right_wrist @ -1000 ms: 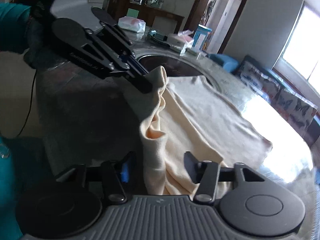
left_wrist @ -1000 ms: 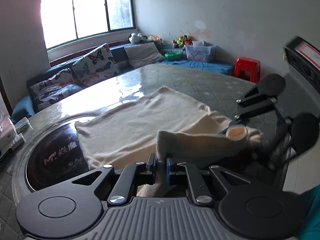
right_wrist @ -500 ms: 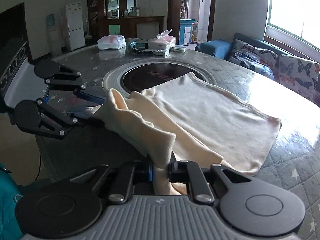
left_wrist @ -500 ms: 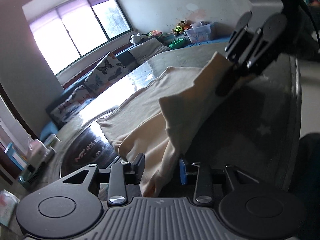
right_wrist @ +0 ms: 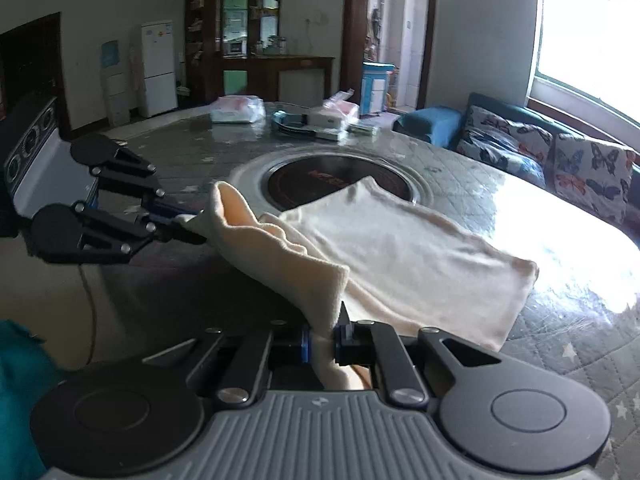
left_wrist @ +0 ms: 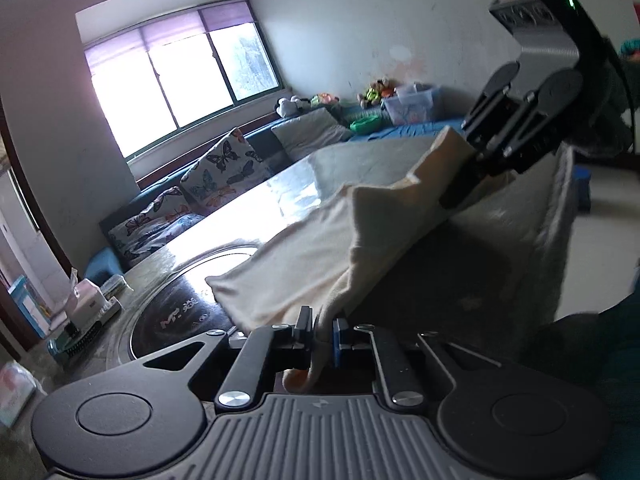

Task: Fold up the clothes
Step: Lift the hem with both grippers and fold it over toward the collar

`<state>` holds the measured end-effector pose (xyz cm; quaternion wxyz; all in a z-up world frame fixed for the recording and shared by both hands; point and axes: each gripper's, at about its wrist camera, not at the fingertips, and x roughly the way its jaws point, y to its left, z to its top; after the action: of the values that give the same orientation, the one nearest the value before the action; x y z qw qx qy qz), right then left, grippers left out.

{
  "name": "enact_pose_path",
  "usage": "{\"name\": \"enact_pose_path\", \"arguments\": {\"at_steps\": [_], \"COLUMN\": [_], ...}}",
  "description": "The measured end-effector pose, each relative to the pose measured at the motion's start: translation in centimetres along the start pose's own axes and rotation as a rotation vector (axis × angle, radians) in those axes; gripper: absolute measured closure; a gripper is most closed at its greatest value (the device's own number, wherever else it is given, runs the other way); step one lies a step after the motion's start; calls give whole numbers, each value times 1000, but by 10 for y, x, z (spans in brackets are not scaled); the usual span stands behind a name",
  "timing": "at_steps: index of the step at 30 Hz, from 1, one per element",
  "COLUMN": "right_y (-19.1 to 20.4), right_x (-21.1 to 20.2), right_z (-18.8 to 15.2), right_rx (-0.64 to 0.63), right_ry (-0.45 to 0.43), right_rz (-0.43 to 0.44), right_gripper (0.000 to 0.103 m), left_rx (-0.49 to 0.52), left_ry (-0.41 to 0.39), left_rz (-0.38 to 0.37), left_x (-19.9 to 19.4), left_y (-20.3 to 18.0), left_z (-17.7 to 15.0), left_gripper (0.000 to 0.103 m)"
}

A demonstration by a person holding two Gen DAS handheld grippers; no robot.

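A cream garment (right_wrist: 400,248) lies spread on the round table (right_wrist: 472,184); its near edge is lifted off the table. My left gripper (left_wrist: 323,330) is shut on one end of that edge, and it also shows in the right wrist view (right_wrist: 188,226). My right gripper (right_wrist: 322,340) is shut on the other end, and it also shows in the left wrist view (left_wrist: 460,196). The cream garment (left_wrist: 320,248) hangs taut between the two grippers above the table's near side.
A dark round hotplate (right_wrist: 340,178) sits in the table's middle, partly under the garment. Tissue packs and boxes (right_wrist: 316,118) lie at the table's far side. A sofa with butterfly cushions (left_wrist: 208,184) runs under the window.
My left gripper, open half a second ago, has shut on the garment's edge. Both grippers have lifted the near edge higher and pulled it tauter between them.
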<state>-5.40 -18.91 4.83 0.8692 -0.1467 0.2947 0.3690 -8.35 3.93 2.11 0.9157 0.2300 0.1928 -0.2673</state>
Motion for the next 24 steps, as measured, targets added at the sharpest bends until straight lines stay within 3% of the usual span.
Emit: {"name": "enact_pose_path", "arguments": {"at_steps": [4,8,19,24], "right_y": [17,23,-18,-62], "right_x": [-32,-43,-18,16], "right_z": [-4,-6,31,54], "right_rx": [-15,-3,40,96], "right_ry": [3,28,32,60], "right_rz": [30,44,62,76], "right_gripper": [93,93,93,93], "left_rx": [-62,-96,-169,-219], "left_ry": [-11,-9,-13,52], "left_rz": [-45,-73,-37,-23], "left_x": [-29,-31,28,81], "left_y": [-5,-4,51,75], "left_z": [4,4,32,42], "left_gripper": [92,93,92,92]}}
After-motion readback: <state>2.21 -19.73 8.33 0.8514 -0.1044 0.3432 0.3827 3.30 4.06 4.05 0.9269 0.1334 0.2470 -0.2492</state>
